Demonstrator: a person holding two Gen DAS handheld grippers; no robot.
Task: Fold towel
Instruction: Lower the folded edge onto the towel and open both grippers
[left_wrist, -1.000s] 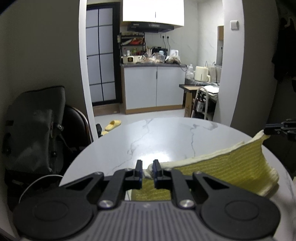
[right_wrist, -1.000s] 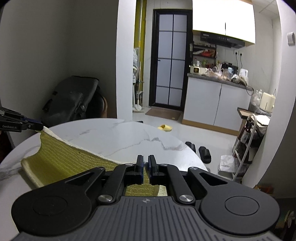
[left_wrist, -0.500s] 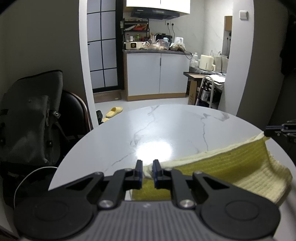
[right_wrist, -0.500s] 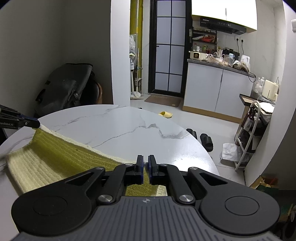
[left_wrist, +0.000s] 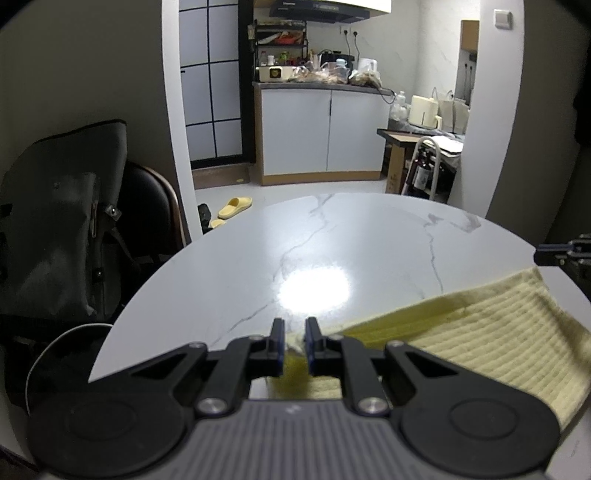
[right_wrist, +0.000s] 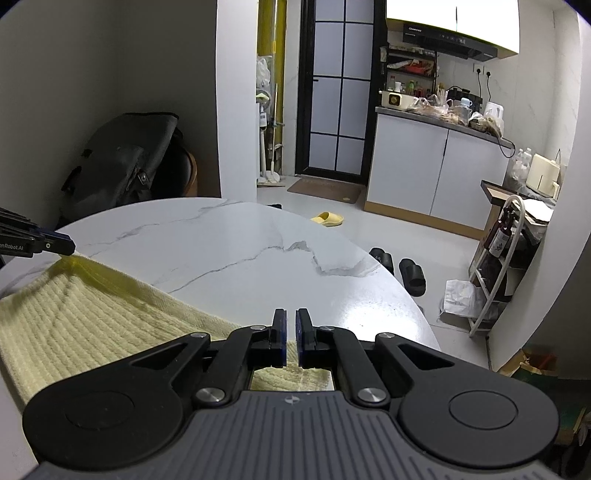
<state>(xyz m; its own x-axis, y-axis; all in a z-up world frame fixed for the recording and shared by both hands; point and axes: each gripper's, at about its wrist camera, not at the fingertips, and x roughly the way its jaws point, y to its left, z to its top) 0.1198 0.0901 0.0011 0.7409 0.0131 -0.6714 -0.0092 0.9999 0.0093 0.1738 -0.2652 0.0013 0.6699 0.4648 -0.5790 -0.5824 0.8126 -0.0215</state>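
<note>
Left gripper: your left gripper (left_wrist: 294, 341) has a corner of the yellow waffle-weave towel (left_wrist: 491, 343) between its pads, and its jaws are opening; the pads look to be letting go of the cloth rather than pinching it
Right gripper: your right gripper (right_wrist: 290, 338) is closed with the towel's other corner under its tips; whether cloth is actually pinched between the pads you cannot tell from here
Towel: it lies on the round marble table (left_wrist: 332, 243), along the table's near edge, stretched from one gripper to the other, with its lifted edge sagging onto the tabletop
Step in hand: judging by the lowered edge, you are laying the carried edge down to finish a fold, left side releasing first
Next move: let the right corner go as well, draw both grippers back off the table without dragging the cloth, then check that the edges line up before taking a new hold
Risk: a snagged pad could pull the fold open
Writing: the side of the left gripper (right_wrist: 35, 242), seen at the table's left edge, reads partly "enRobot.AI"; the range hood (right_wrist: 447, 35), far beyond the table, carries a brand too small to read
</note>
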